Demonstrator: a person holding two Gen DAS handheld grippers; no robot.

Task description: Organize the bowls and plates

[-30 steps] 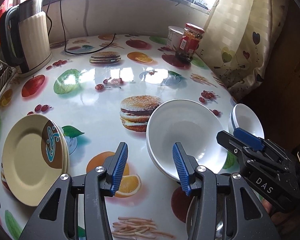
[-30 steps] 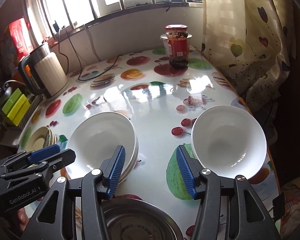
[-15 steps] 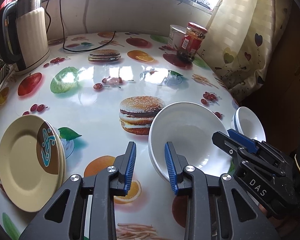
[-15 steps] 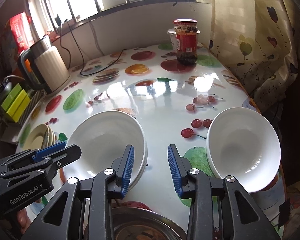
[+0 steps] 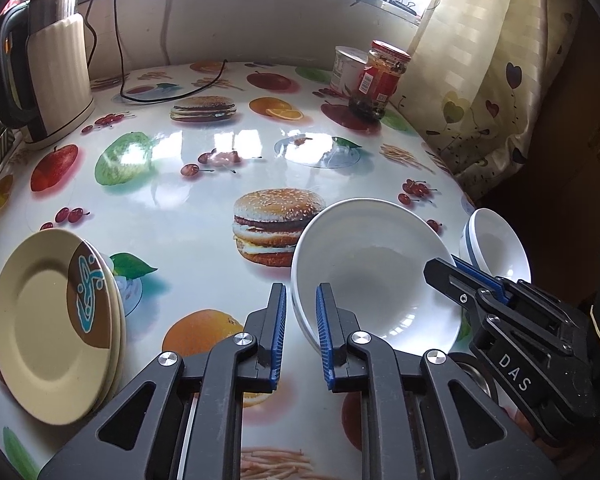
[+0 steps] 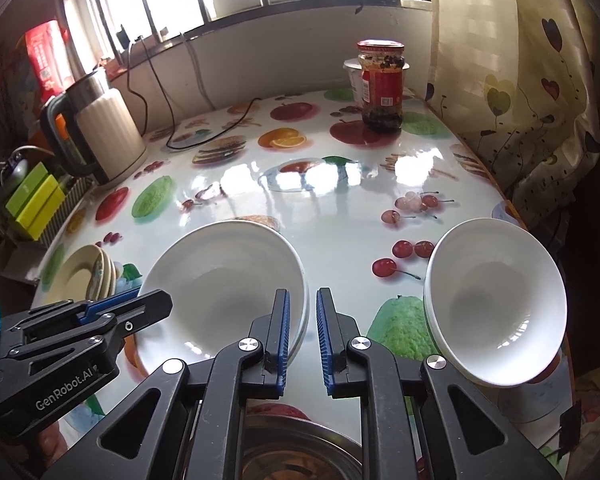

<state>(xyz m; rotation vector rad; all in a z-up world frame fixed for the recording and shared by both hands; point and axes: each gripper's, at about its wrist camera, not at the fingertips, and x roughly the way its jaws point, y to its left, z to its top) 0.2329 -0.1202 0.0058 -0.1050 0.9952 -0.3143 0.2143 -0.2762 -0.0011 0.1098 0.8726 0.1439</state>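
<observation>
- Plates [image 5: 56,320] (cream, one with a brown patch) sit stacked at the table's [image 5: 204,184] left edge.
- Big white bowl [image 5: 374,276], empty, in the middle: left gripper [image 5: 301,330] and right gripper [image 6: 302,334] have just been closing, jaws narrow, straddling opposite rims; can't tell if they pinch.
- Smaller white bowl [image 6: 496,304], empty, near the right edge.
- Metal bowl [image 6: 300,454] underneath, contents unclear.

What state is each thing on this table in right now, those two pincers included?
left gripper: jaws have just been closing, clamped on the wide bowl's left rim.
right gripper: jaws have just been closing, clamped on its right rim.
wide bowl: empty, right way up.
small bowl: empty, untouched.
plates: stacked, untouched.
jar: lid on, partly full.
kettle: standing upright.
</observation>
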